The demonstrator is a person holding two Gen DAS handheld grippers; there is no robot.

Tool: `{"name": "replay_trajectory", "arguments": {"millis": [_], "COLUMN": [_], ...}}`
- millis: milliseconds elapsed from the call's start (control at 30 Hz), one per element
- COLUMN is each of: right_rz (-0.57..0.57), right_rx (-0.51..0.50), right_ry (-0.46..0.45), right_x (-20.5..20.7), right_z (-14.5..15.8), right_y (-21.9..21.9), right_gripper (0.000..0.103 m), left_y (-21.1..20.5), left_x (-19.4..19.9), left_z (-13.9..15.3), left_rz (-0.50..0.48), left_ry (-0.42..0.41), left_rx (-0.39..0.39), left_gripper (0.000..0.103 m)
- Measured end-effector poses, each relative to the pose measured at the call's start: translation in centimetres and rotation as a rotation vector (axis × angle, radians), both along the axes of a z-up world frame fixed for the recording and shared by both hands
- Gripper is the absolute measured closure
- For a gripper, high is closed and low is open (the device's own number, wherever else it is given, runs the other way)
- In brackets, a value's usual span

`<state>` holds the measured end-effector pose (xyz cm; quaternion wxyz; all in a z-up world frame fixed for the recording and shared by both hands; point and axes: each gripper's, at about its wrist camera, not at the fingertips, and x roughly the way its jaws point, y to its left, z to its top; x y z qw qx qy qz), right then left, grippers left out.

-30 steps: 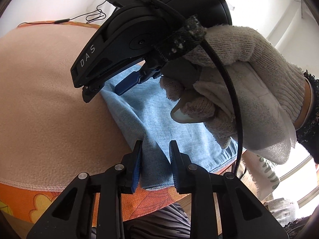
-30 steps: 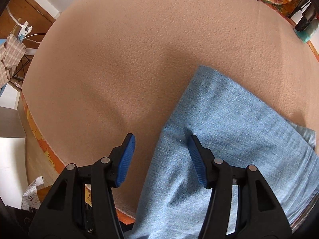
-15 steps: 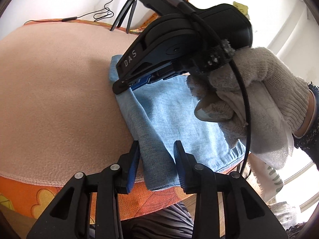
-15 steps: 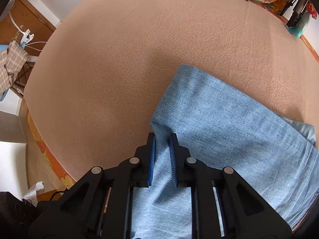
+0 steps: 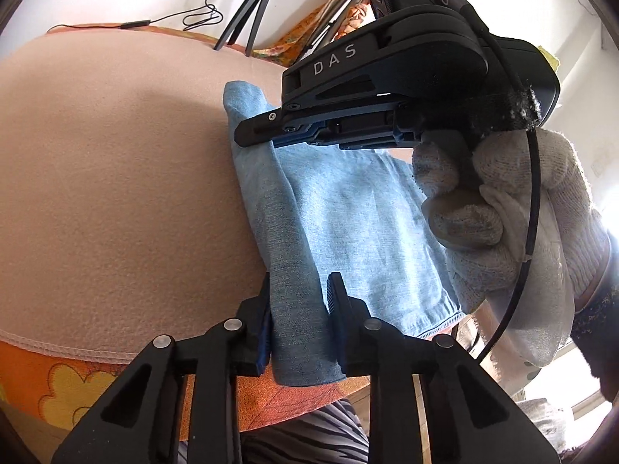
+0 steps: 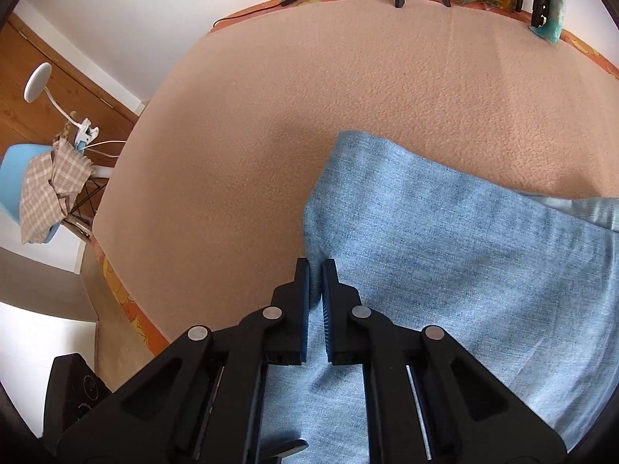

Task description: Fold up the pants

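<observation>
Gripping: both claws clenched on pants (image 5: 348,224) fold, left claw (image 5: 298,309) near edge, right claw (image 6: 316,282) just closed.
Next: carry fold across.

A peach fleece-covered bed (image 6: 309,116) carries folded light-blue denim pants (image 6: 445,251), lying near its orange-patterned front edge.

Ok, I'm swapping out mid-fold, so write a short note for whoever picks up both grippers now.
Left gripper: pinching the near end of the pants' folded edge, jaws just closed tighter.
Right gripper: jaws just closed on the same edge further along; seen in the left view, in a gloved hand.
Pants: light blue, lying folded on the peach blanket.
Done: both grips set along one edge.
Left: probably carry that edge across for the next fold, then release.
</observation>
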<state>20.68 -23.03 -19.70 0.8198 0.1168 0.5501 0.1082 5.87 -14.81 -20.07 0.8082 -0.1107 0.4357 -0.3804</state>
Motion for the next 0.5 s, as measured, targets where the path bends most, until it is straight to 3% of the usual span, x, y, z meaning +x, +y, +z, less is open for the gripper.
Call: {"name": "replay_trajectory", "arguments": {"millis": [200,500], "right_rz": [-0.024,-0.055], "right_rx": [0.05,0.077], "right_ry": [-0.073,-0.181], "right_x": [-2.0,-5.0], "right_z": [2.5,6.0], "right_y": [-3.4,-7.0], "right_gripper": [0.097,0.097], "left_y": [-0.6,-3.8], "left_x": [-0.4,-1.9], "left_z": [1.7,4.8], "left_rz": [-0.032,-0.129], "left_ry": [-0.037,-0.11], "left_rx": [-0.043,-0.075], "left_gripper": [0.088,0.089]}}
